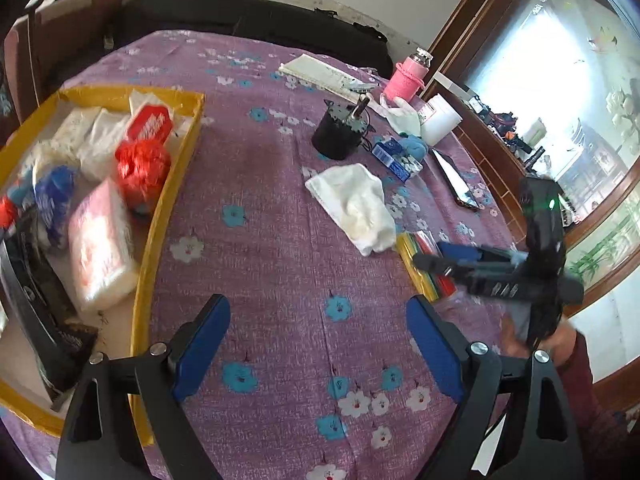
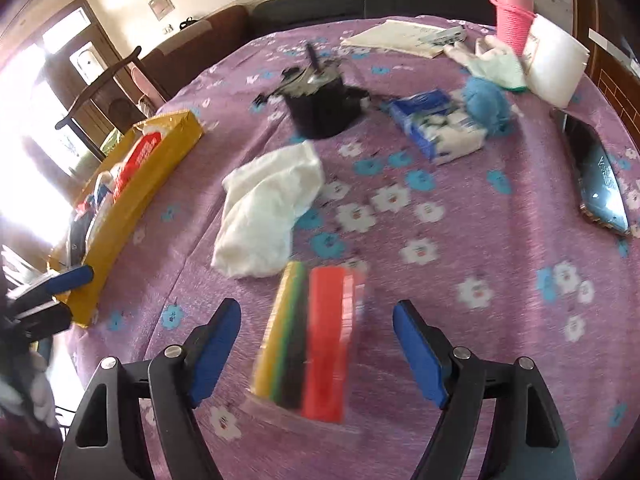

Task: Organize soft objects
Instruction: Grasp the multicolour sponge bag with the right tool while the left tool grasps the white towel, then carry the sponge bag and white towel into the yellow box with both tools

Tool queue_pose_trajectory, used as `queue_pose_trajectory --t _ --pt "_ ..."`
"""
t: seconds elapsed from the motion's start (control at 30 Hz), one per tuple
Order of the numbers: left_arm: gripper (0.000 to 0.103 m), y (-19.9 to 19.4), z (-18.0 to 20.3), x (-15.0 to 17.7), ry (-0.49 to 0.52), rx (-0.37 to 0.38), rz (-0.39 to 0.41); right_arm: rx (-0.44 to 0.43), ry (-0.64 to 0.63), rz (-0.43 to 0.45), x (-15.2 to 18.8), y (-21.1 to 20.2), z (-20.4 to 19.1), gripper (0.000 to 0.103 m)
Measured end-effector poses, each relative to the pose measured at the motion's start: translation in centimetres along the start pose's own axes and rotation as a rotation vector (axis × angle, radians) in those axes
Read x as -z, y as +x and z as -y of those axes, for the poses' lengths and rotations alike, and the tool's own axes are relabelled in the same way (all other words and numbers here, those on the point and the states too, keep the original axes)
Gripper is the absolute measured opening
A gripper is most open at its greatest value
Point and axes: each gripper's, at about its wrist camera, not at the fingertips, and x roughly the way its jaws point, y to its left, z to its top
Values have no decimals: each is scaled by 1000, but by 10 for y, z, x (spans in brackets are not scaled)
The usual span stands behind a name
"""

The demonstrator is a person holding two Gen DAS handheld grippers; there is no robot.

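Note:
A yellow cardboard box (image 1: 160, 216) stands at the left on the purple flowered cloth. It holds a pink tissue pack (image 1: 100, 244), a red bag (image 1: 142, 168) and other soft packs. My left gripper (image 1: 316, 320) is open over bare cloth beside the box, with nothing between its fingers. A crumpled white cloth (image 2: 268, 208) lies mid-table. Just in front of it lies a clear pack of coloured sponges (image 2: 316, 340). My right gripper (image 2: 318, 316) is open astride that pack, and its blue pads stand clear of the pack on both sides. The left wrist view shows the right gripper (image 1: 440, 258) over the pack.
Farther back stand a black cylinder (image 2: 320, 108), a blue tissue pack (image 2: 436, 128), a blue yarn ball (image 2: 484, 100), pale gloves (image 2: 496, 64), a white roll (image 2: 556, 64), a pink bottle (image 2: 512, 20) and a notebook (image 2: 400, 36). A phone (image 2: 600, 184) lies near the right edge.

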Motion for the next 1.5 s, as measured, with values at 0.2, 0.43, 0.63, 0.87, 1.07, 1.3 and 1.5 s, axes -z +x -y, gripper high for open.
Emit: queue_pose_trajectory --t 0.2,0.43,0.63,0.87,1.07,1.3,1.5 --pt "90 21 9 -29 27 -48 -4 243 -86 16 11 7 -20 50" --pt "90 89 29 -60 59 -80 -64 246 139 86 10 -15 48 44" --pt "90 144 52 -72 164 -145 -115 227 142 175 20 -21 51 46" --pt "97 169 72 -73 264 -205 -93 229 126 182 18 -14 48 49" --pt "59 165 78 -68 312 -232 -69 226 128 186 18 -15 48 50" --pt "20 118 63 -62 227 -123 -47 219 124 185 18 -15 48 53" --pt "20 53 29 -53 128 -48 28 308 115 168 17 -13 41 43"
